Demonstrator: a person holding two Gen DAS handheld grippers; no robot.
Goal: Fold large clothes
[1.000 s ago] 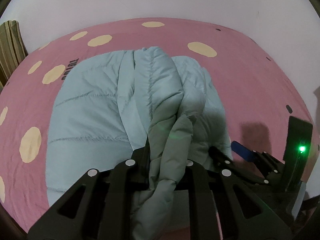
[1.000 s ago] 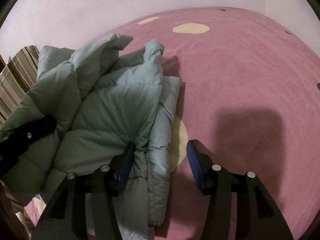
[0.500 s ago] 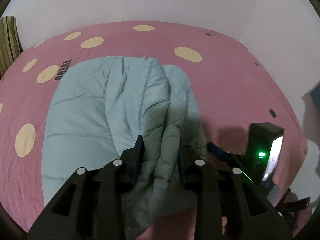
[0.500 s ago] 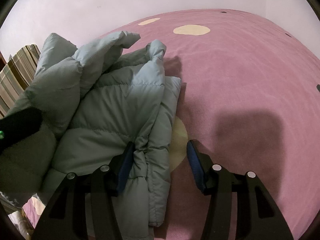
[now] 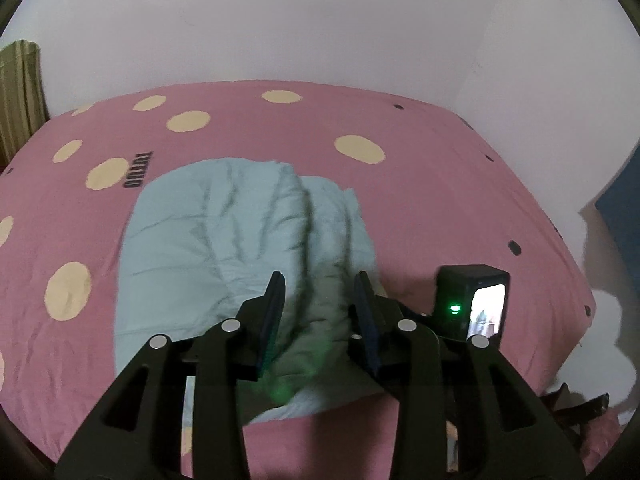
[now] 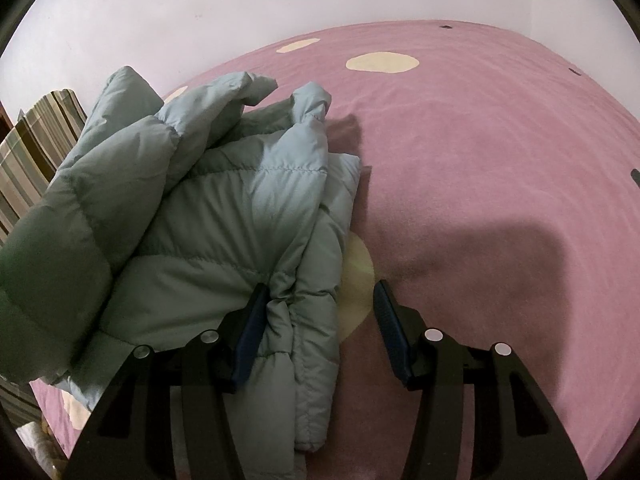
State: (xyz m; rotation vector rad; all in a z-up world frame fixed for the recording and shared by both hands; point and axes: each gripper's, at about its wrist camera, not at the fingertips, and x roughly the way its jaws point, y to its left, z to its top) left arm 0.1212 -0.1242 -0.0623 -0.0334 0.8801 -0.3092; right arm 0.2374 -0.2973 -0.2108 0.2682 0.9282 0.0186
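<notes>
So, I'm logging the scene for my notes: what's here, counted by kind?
Puffer jacket: 1
Polka-dot bedspread: 1
Striped cloth: 1
Grippers: 2, left gripper and right gripper
Total: 5

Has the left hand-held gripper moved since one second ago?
Yes. The left hand-held gripper has risen and backed away from the pale blue quilted jacket; more pink dotted bedsheet shows. Its jaws have just been opening.

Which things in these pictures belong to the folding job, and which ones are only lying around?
Belong to the job:
- light blue puffer jacket
- left gripper, open, jacket fabric between its fingers
- right gripper, open around the jacket's edge
- pink spotted bedsheet, the folding surface

Only lying around:
- striped cloth
- blue object by the wall
</notes>
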